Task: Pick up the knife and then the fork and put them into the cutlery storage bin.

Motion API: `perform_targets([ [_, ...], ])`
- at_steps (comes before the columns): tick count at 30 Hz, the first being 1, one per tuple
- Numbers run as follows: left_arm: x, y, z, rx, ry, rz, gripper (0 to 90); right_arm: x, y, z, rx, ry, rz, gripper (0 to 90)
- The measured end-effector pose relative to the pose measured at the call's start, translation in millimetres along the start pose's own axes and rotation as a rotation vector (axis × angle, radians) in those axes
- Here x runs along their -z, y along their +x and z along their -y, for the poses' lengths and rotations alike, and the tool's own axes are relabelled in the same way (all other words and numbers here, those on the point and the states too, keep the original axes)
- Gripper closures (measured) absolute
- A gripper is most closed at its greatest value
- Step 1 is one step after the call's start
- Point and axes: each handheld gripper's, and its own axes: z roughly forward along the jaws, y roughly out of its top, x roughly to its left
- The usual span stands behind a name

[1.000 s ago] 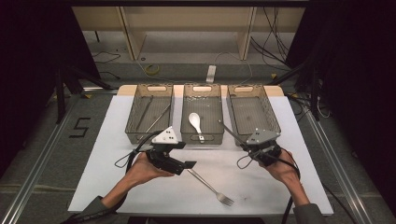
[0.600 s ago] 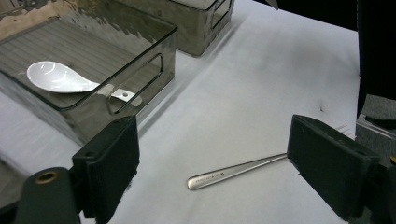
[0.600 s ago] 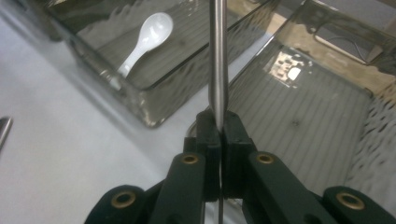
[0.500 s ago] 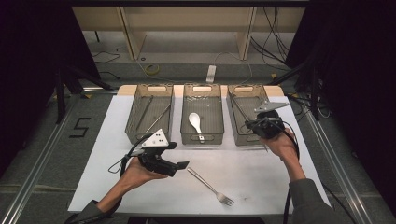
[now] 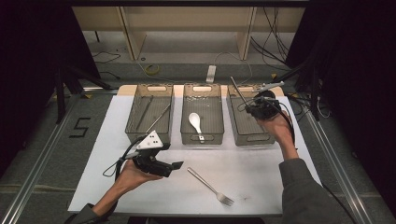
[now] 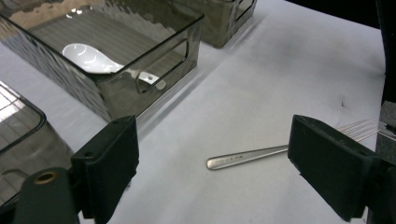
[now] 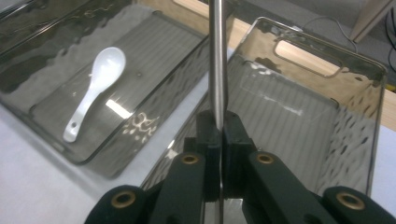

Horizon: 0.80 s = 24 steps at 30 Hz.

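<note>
My right gripper is shut on a slim metal utensil and holds it over the right bin. In the right gripper view the utensil rises straight up from the pressed jaws of the gripper. My left gripper sits low over the white table, open, its jaws having just been opening. A fork lies to its right. Its handle shows on the table ahead between the spread jaws of the left gripper, untouched. A white spoon lies in the middle bin.
The left bin holds a couple of long thin metal sticks. All three smoky bins stand in a row at the far side of the white mat. Shelving and cables lie beyond the table's far edge.
My right gripper has risen from the table's front right and carried the utensil away to above the right bin. The left gripper has shifted slightly left, away from the fork.
</note>
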Motion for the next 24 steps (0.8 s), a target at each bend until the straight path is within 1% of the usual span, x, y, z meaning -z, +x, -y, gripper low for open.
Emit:
perform_targets([
  [3, 0.5, 0.5, 1.4, 0.005, -0.001, -0.002, 16.0, -4.9, -5.4, -4.1, -0.026, 0.008, 0.01, 88.8],
  [7, 2.7, 0.0, 1.4, 0.009, -0.02, -0.008, 16.0, -18.4, -13.7, -7.1, -0.065, 0.03, 0.016, 88.8],
  [8, 2.9, 0.3, 1.7, 0.01, -0.023, -0.007, 16.0, -18.4, -13.7, -7.1, -0.065, 0.03, 0.016, 88.8],
  [9, 3.0, 0.7, 2.1, 0.011, -0.02, -0.005, 16.0, -25.1, -15.6, -8.1, -0.086, 0.049, 0.025, 88.7],
  [10, 2.8, 0.8, 2.4, 0.01, -0.016, -0.005, 16.0, -25.1, -15.6, -8.1, -0.086, 0.049, 0.025, 88.7],
  [12, 2.5, 0.7, 2.9, 0.01, -0.016, -0.007, 15.9, -31.1, -17.6, -8.5, -0.1, 0.061, 0.031, 88.7],
  [13, 2.7, 0.7, 2.9, 0.011, -0.017, -0.004, 15.9, -35.4, -19.7, -8.5, -0.116, 0.062, 0.034, 88.7],
  [15, 3.4, 0.6, 2.6, 0.01, -0.025, -0.001, 15.9, -38.6, -22.1, -7.9, -0.132, 0.065, 0.035, 88.7],
  [18, 3.6, 0.5, 2.3, 0.003, -0.028, 0.008, 15.9, -42.1, -24.3, -7.4, -0.143, 0.072, 0.04, 88.7],
  [19, 3.6, 0.3, 2.1, 0.003, -0.027, 0.009, 15.8, -45.5, -25.3, -7.2, -0.153, 0.078, 0.057, 88.7],
  [20, 3.7, 0.2, 1.9, 0.001, -0.027, 0.008, 15.8, -47.3, -25.4, -7.2, -0.16, 0.081, 0.063, 88.7],
  [21, 3.8, 0.0, 1.9, 0.001, -0.029, 0.01, 15.8, -47.3, -25.4, -7.2, -0.16, 0.081, 0.063, 88.7],
  [24, 3.7, -0.3, 1.9, 0.0, -0.03, 0.012, 15.8, -54.5, -25.4, -5.9, -0.167, 0.098, 0.076, 88.6],
])
